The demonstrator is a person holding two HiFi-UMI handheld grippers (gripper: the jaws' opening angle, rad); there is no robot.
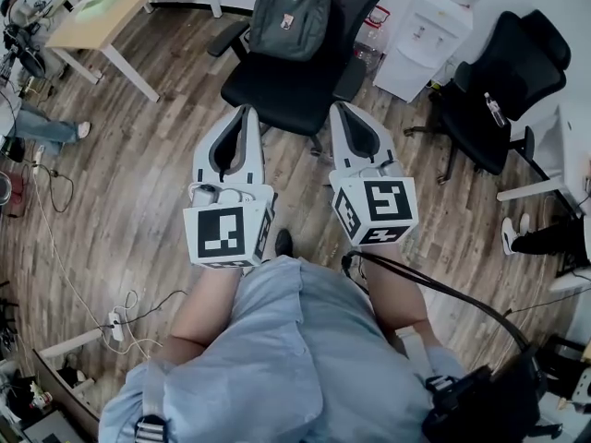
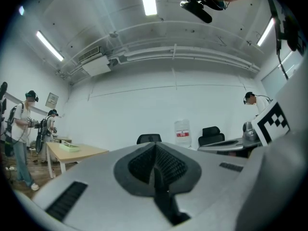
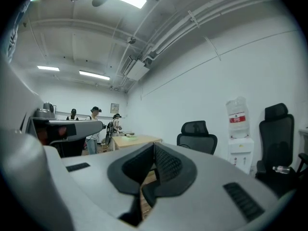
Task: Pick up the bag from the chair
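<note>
A grey backpack (image 1: 289, 15) leans upright against the backrest of a black office chair (image 1: 277, 90) at the top middle of the head view. Both grippers are held side by side in front of the chair and point at it, short of its seat. My left gripper (image 1: 247, 111) is shut with nothing in it, its pads pressed together (image 2: 155, 147). My right gripper (image 1: 340, 107) is also shut and empty (image 3: 154, 147). The gripper views show only the chair's backrest top (image 2: 149, 138) over the jaws; the backpack is hidden there.
A water dispenser (image 1: 425, 35) stands right of the chair, and a second black chair (image 1: 503, 72) with a bottle (image 1: 495, 109) on it further right. A wooden desk (image 1: 102, 7) is at the back left. Cables (image 1: 120, 317) lie on the floor. People (image 2: 21, 134) stand by the desk.
</note>
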